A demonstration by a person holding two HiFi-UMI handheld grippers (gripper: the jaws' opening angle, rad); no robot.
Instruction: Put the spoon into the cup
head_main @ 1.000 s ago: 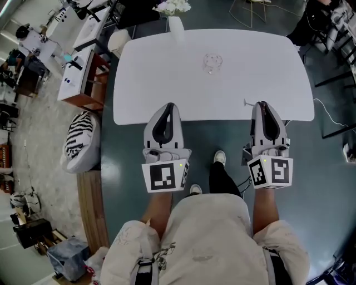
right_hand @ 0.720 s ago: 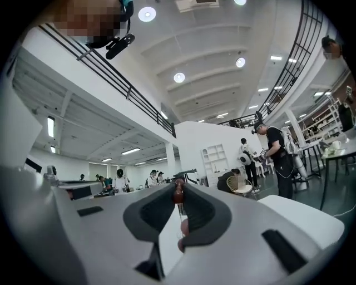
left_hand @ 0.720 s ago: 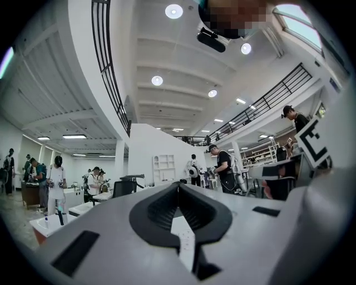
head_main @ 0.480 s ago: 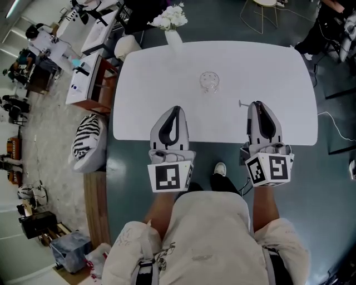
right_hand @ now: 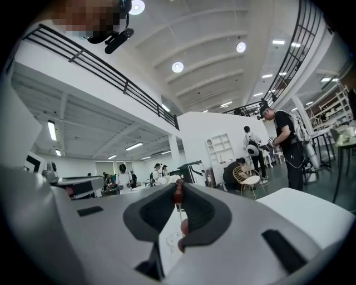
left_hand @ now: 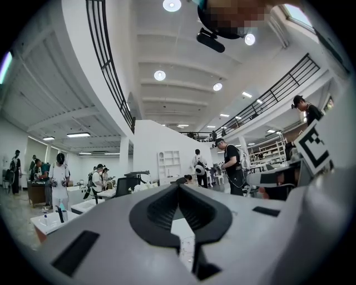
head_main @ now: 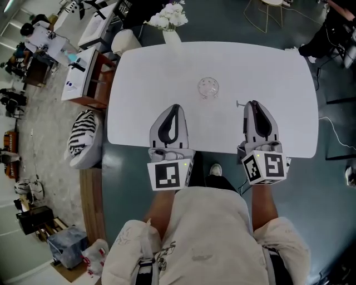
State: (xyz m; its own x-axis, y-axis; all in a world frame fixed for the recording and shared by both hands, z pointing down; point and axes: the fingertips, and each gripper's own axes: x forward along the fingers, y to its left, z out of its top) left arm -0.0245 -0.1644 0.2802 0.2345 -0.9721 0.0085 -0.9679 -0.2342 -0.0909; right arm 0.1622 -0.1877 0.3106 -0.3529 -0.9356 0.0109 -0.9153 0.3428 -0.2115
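Observation:
A clear glass cup (head_main: 208,87) stands upright near the middle of the white table (head_main: 139,72). My right gripper (head_main: 253,102) is over the table's near edge, to the right of the cup and nearer to me, shut on a small spoon (head_main: 240,103) that sticks out to the left of its tips. In the right gripper view the spoon (right_hand: 183,225) runs between the pads, with the cup (right_hand: 173,239) faint beyond. My left gripper (head_main: 176,106) is just short of the cup and left of it, its jaws together with nothing in them. Through its gap the cup (left_hand: 187,246) shows.
A white vase with white flowers (head_main: 169,19) stands at the table's far edge. A zebra-striped stool (head_main: 82,139) and a wooden desk (head_main: 89,78) are left of the table. A wire chair (head_main: 267,11) is beyond it. People stand around the hall.
Both grippers have moved forward from the table's near edge to over its top, closer to the cup. The spoon stays in the right gripper.

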